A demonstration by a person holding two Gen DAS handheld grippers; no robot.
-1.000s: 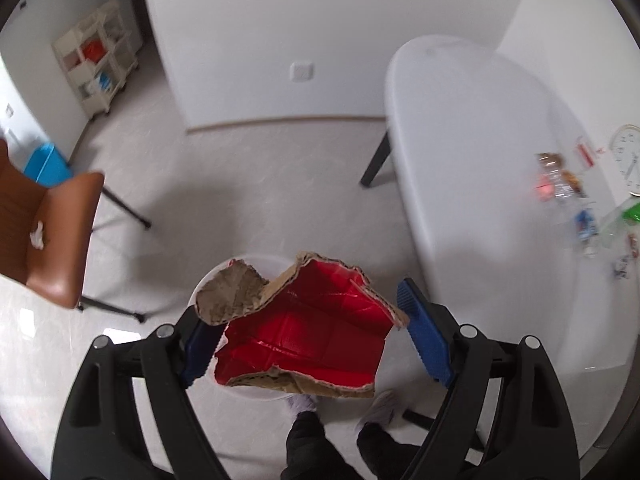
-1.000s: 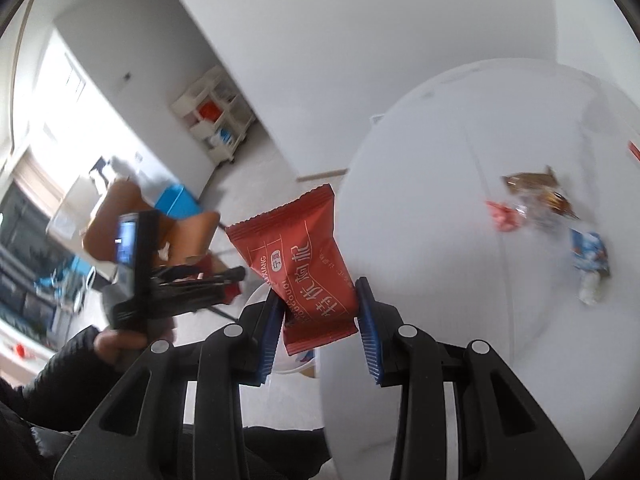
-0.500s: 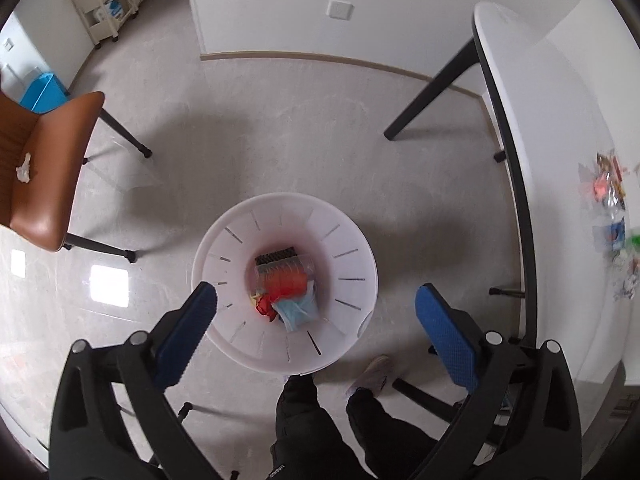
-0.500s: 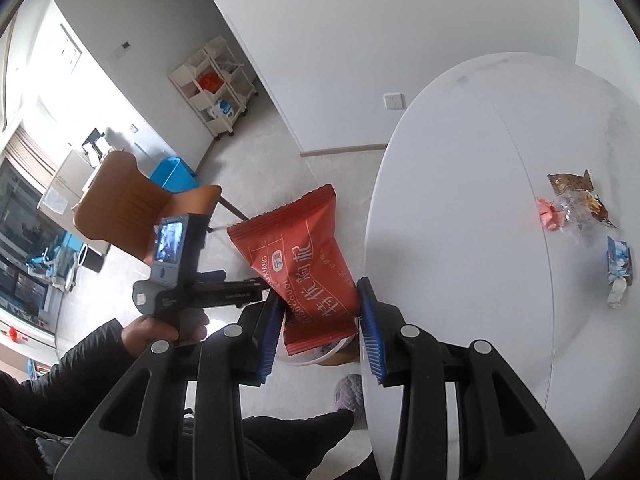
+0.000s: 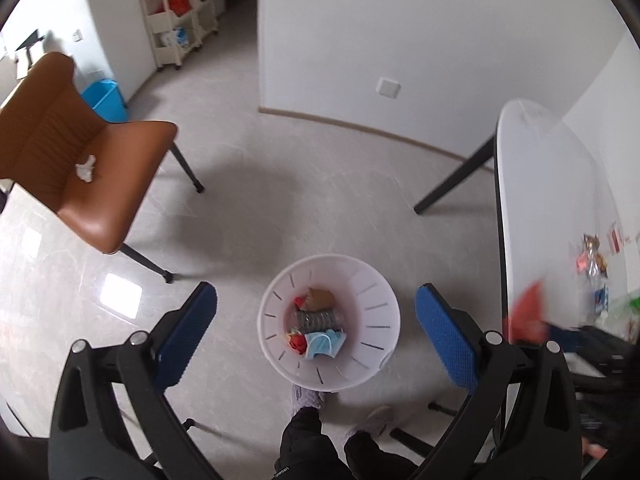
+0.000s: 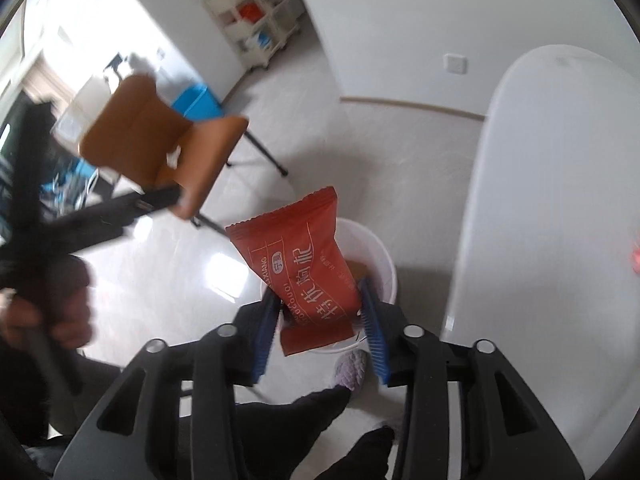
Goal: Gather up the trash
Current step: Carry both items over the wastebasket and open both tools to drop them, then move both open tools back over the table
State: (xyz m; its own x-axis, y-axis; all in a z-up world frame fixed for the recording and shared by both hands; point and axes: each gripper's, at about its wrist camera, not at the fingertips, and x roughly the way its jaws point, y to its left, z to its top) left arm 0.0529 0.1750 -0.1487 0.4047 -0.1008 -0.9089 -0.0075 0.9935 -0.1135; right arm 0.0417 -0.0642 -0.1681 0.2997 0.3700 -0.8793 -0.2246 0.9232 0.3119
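Observation:
A white trash bin (image 5: 372, 292) stands on the floor and holds several pieces of trash, among them a torn cardboard piece (image 5: 320, 298) and a blue mask (image 5: 325, 343). My left gripper (image 5: 316, 332) is open and empty above the bin. My right gripper (image 6: 320, 312) is shut on a red snack packet (image 6: 304, 264) and holds it over the bin (image 6: 376, 252). The packet shows blurred at the right in the left wrist view (image 5: 526, 316). More wrappers (image 5: 592, 260) lie on the white table (image 5: 552, 184).
A brown chair (image 5: 76, 160) with a crumpled tissue (image 5: 85, 168) on its seat stands at the left. A blue bin (image 5: 105, 100) and a white shelf cart (image 5: 180, 16) stand by the far wall. The person's feet (image 5: 308, 398) are beside the bin.
My left gripper has let go of the red-lined cardboard, which now lies in the bin, and stands open. My right gripper has carried the red packet from the table to over the bin.

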